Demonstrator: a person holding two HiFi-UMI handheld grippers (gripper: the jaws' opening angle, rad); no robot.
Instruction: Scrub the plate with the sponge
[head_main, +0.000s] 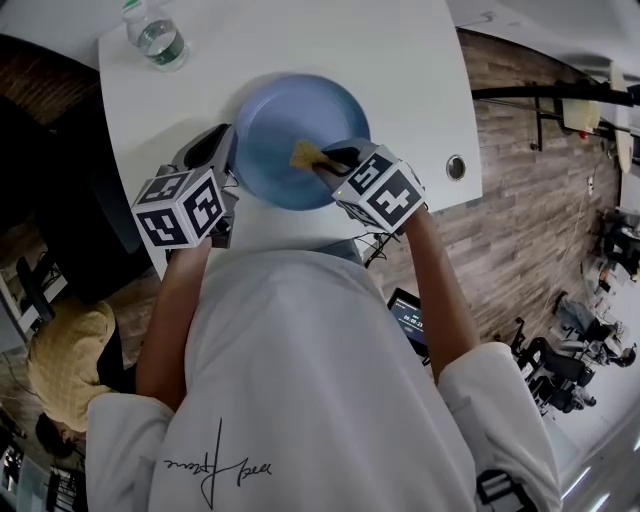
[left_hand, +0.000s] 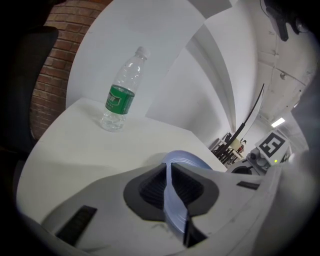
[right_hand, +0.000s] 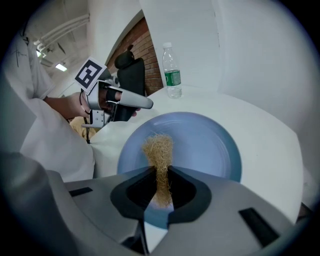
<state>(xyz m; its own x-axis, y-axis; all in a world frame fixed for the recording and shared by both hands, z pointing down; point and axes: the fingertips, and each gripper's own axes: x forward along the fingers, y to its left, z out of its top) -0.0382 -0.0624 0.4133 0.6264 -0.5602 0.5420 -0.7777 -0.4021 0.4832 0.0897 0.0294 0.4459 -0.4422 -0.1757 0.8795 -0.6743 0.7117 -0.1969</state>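
Observation:
A blue plate (head_main: 290, 125) lies on the white round table (head_main: 400, 60) near its front edge. My left gripper (head_main: 228, 152) is shut on the plate's left rim; in the left gripper view the thin blue plate rim (left_hand: 176, 202) runs between the dark pads. My right gripper (head_main: 330, 160) is shut on a tan fibrous sponge (head_main: 305, 154) held over the plate's near middle. The right gripper view has the sponge (right_hand: 159, 147) sticking out past the jaws above the plate (right_hand: 205, 145), with the left gripper (right_hand: 125, 100) at the plate's far-left rim.
A clear water bottle (head_main: 155, 35) with a green label stands at the table's far left corner, seen upright as the bottle (left_hand: 122, 95) in the left gripper view. A round cable hole (head_main: 456, 167) sits at the table's right. A person in yellow (head_main: 65, 360) sits lower left.

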